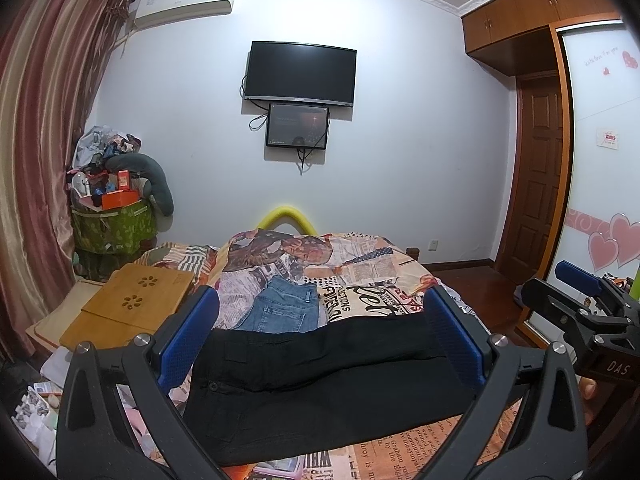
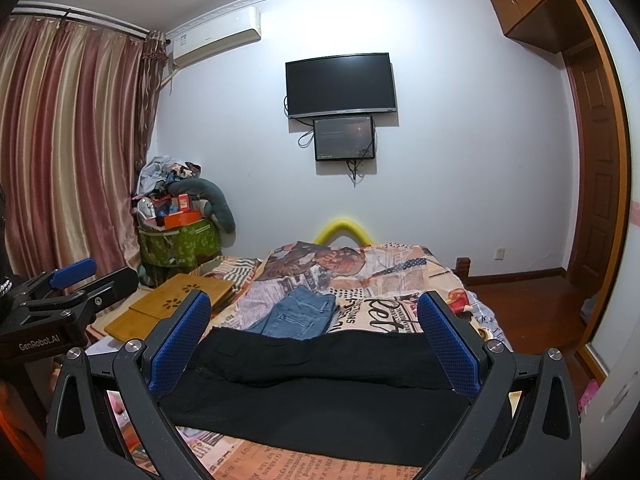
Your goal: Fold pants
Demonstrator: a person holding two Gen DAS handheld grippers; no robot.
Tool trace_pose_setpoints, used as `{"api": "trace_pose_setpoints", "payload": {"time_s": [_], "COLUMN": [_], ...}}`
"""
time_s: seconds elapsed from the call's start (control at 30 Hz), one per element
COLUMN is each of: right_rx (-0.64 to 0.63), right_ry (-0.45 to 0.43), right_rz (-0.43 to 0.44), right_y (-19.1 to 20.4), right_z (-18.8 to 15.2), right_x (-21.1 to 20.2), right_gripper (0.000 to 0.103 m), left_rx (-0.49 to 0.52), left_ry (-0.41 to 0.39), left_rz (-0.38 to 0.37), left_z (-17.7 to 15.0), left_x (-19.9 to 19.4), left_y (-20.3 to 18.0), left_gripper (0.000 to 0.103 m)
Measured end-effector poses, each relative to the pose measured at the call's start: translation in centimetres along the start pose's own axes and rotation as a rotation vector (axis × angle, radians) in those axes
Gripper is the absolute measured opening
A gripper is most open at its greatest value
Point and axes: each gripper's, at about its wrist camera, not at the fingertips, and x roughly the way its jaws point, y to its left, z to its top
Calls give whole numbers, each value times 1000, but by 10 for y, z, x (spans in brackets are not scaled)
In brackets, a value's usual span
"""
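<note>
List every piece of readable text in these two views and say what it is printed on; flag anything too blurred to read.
"DAS": on the right gripper body, seen from the left wrist view.
"GenRobot.AI": on the left gripper body, seen from the right wrist view.
Newspaper-print bedsheet: large lettering, upside down and partly covered by the black pants; not reliably readable.
Wardrobe door script and small card: too small.
Air conditioner label: too blurred.

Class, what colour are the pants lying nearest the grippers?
Black, shown best in the left wrist view.
</note>
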Motion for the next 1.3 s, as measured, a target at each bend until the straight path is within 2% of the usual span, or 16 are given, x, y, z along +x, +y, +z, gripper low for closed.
{"api": "trace_pose_setpoints", "payload": {"time_s": [0.27, 0.6, 0.77, 0.9, 1.1, 1.2, 1.3], "right_rx": [-7, -30, -70, -108, -230, -245, -225], "right_ry": [9, 52, 89, 130, 170, 218, 280], "right_rz": [-4, -38, -77, -86, -75, -55, -30], "right_y": [-7, -20, -29, -35, -40, -46, -55], "right_z": [-2, -4, -8, -14, -24, -29, -36], "right_x": [8, 52, 84, 110, 149, 170, 195], "right_gripper": [103, 102, 102, 103, 103, 102, 103], "left_rx": [4, -1, 12, 4, -24, -33, -49], "left_ry": [11, 61, 101, 139, 253, 320, 397], "left_rz": [5, 34, 72, 145, 192, 249, 251], "left_z": [-3, 3, 6, 6, -4, -18, -36], "left_x": [8, 63, 109, 151, 224, 263, 298], "left_y": [2, 24, 45, 69, 116, 138, 162], "left_gripper": [103, 103, 103, 103, 103, 103, 103]}}
